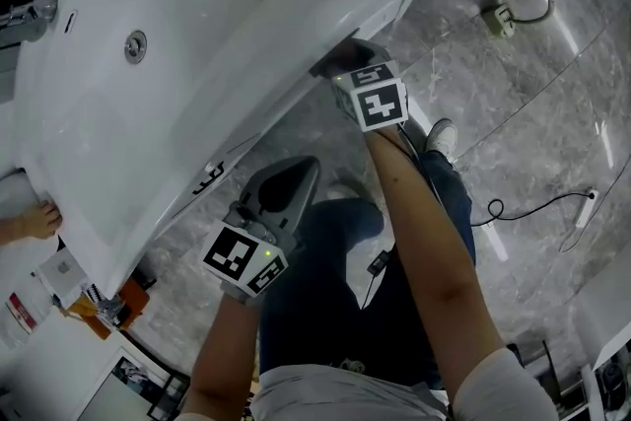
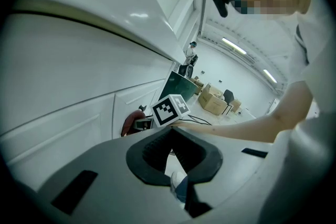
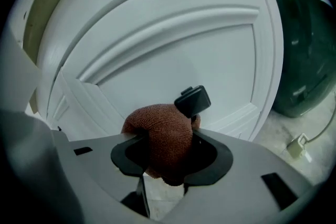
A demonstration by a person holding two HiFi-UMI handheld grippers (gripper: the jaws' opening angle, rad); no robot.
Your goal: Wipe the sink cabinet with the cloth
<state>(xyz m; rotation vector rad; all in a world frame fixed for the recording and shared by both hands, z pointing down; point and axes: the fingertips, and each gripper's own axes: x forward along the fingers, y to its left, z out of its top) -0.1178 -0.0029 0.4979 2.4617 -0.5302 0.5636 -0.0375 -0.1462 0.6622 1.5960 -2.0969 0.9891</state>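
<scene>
Cloth: reddish-brown, bunched, clamped between the jaws of the right tool. It is presented to a white panelled door of the sink cabinet, below the overhanging rim of the sink. Contact with the door cannot be confirmed.

Left tool: jaws brought together, nothing between them. It is held low and away from the cabinet, above the person's leg.

Surface:
- The door has a raised curved moulding and a recessed centre panel, all in gloss white.
- The sink is a white basin with a round drain and a chrome tap at its far edge.

Room:
- The floor is grey marbled stone with bright reflected streaks.
- Thin black cables run across it.
- A dark green panel stands just beside the cabinet.
- Cardboard boxes stand well beyond, under ceiling light strips.
</scene>
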